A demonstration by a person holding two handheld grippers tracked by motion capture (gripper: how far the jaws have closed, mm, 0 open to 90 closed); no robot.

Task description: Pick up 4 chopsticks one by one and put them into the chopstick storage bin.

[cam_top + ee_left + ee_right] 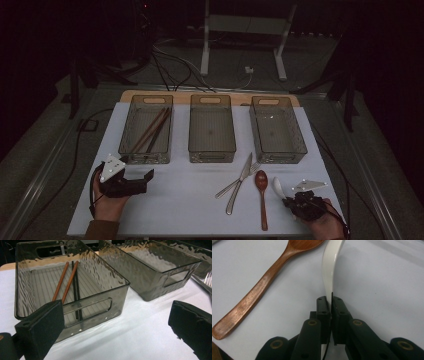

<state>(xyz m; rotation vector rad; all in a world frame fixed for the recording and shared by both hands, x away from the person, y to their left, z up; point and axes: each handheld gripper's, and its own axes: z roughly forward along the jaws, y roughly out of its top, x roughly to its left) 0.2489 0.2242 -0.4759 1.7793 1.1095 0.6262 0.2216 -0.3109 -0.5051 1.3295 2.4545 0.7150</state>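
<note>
Two jaws of my right gripper (329,305) pinch the white spoon (330,267) by its thin handle, near the right edge of the table (185,200). My left gripper (112,322) sits wide apart, holding nothing. I think the smooth spoon could slip out and fall.

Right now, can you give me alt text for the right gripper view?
The right gripper has its black jaws shut on the handle of a white spoon, which runs up and away over the white table. A wooden spoon lies on the table to its left.
</note>
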